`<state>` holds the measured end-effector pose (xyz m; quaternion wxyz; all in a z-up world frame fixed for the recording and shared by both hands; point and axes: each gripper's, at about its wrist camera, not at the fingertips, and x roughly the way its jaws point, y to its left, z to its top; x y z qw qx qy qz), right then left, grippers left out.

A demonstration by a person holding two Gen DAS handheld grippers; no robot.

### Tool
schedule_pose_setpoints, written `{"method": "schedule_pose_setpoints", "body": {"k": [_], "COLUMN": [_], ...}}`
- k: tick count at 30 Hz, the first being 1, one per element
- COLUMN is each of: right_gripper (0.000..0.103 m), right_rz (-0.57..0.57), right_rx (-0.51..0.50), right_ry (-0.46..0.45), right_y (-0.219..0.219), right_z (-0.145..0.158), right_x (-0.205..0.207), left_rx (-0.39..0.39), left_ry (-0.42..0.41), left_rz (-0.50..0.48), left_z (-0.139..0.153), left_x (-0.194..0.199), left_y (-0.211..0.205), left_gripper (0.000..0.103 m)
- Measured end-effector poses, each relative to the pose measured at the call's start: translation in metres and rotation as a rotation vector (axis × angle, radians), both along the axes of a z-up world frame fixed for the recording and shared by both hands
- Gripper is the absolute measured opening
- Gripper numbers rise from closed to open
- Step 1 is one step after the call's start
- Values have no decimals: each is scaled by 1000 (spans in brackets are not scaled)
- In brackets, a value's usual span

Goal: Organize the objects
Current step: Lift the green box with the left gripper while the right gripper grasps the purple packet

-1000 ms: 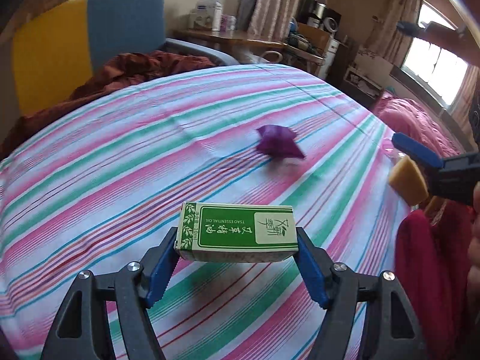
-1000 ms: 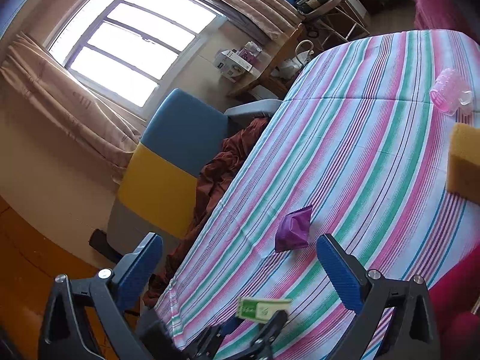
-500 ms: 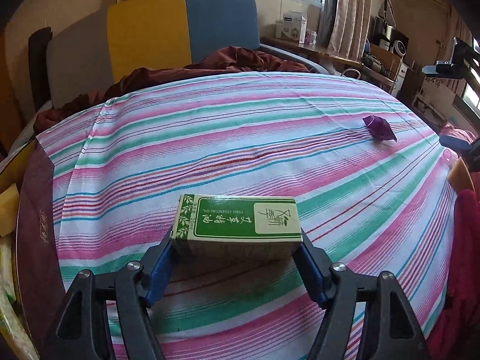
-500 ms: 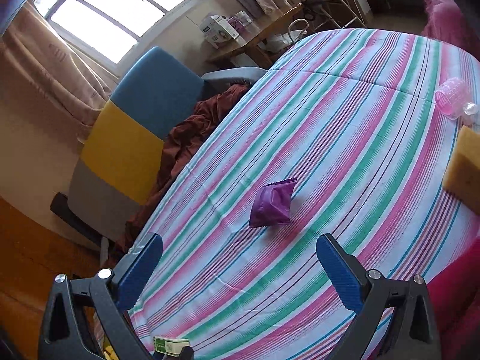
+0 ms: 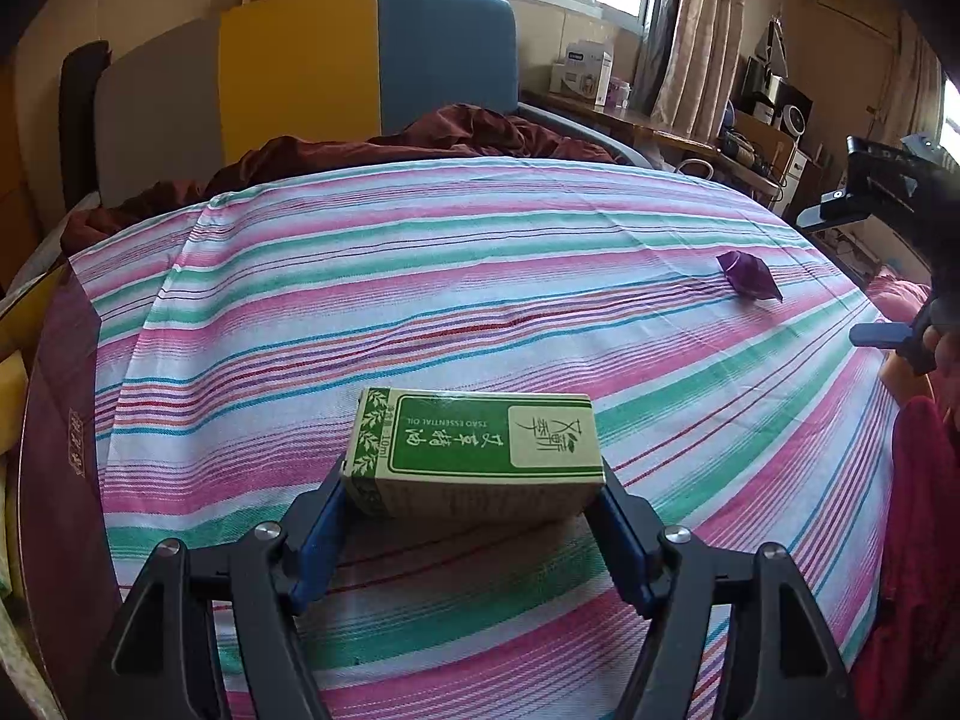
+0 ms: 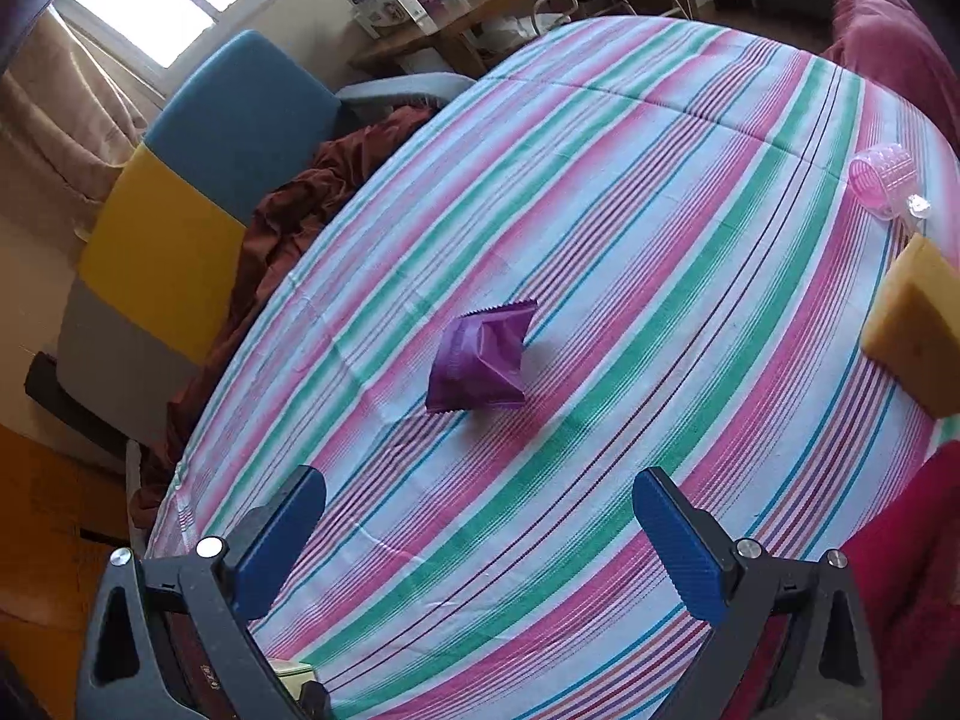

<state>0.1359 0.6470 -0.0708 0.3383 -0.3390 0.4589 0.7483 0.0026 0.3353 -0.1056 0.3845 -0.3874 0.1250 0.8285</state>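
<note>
My left gripper (image 5: 474,516) is shut on a green and cream essential-oil box (image 5: 474,456) and holds it low over the striped tablecloth (image 5: 420,276) near the table's left end. A purple foil sachet (image 5: 750,276) lies on the cloth far to the right. My right gripper (image 6: 480,534) is open and empty, and the purple sachet (image 6: 480,360) lies ahead of it between the finger lines. A yellow sponge (image 6: 918,330) and a pink hair roller (image 6: 882,180) sit at the right edge of the right wrist view.
A blue, yellow and grey chair (image 5: 336,72) with a dark red cloth (image 5: 420,138) stands behind the table. A dark wooden table rim (image 5: 54,420) shows at the left. A red garment (image 5: 924,540) is at the right. A cluttered desk (image 5: 690,132) lines the wall.
My left gripper has swung left with the box, toward the table's left end. My right gripper has moved closer to the purple sachet, which now sits centred ahead of it.
</note>
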Motion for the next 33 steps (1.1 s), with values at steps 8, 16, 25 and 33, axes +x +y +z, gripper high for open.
{"method": "schedule_pose_setpoints", "body": {"k": [8,16,25,33], "right_gripper": [102,41,37,40], "right_rz": [27,121,503,633], "right_rx": [85,133,208,241], "right_ry": [-166,-275,-285,-297], "right_y": [31,44,-28,-55], "right_z": [0,-37,-31,-37], "right_x": [-57,-89,-127,-130], "left_rx": [24,26,25,24], "left_ry": [-18,-19,-19,-19], "left_rz": [0,-2,-3,-5], "left_z": [0,0,1,2], "left_x": [-2,-2,0,0], "left_y": [-3,-4,-4,-4], "left_gripper": [73,74,74,74]}}
